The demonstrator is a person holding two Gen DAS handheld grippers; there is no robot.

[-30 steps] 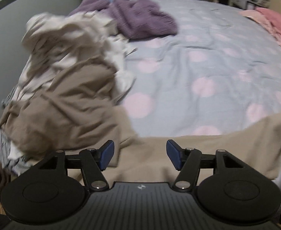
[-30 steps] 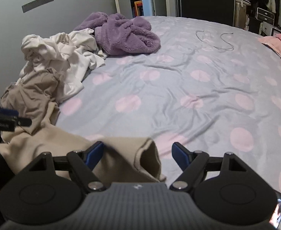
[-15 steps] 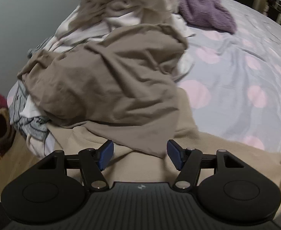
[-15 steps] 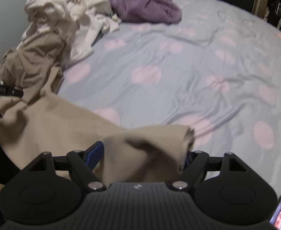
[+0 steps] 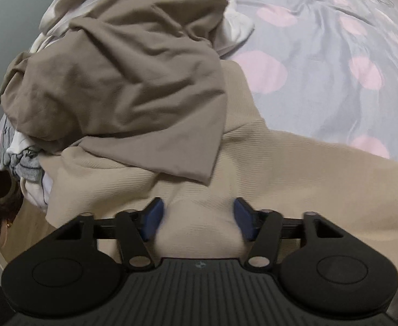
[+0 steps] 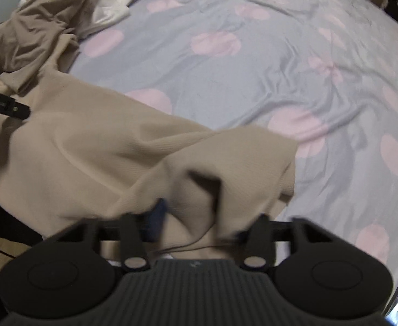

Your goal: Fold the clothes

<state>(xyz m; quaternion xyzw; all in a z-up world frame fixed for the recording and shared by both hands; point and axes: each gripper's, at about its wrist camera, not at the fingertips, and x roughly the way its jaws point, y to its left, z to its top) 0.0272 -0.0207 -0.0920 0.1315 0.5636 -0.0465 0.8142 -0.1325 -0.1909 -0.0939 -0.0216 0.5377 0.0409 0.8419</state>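
Now we close both hand-held grippers on the beige ribbed top (image 5: 294, 168) at the near edge of the bed (image 5: 321, 54).

Our left hand-held gripper (image 5: 199, 220) has just been closing, knit bunched between blue pads not yet pressing it. Our right hand-held gripper (image 6: 196, 217) has just been closing too, and seems clamped on a fold; blur leaves some doubt. We judge a lift-and-spread comes next, but the taupe garment (image 5: 133, 76) overlaps the top and may drag along.

We read no words, labels, brands or numbers anywhere around the tongs in either view.
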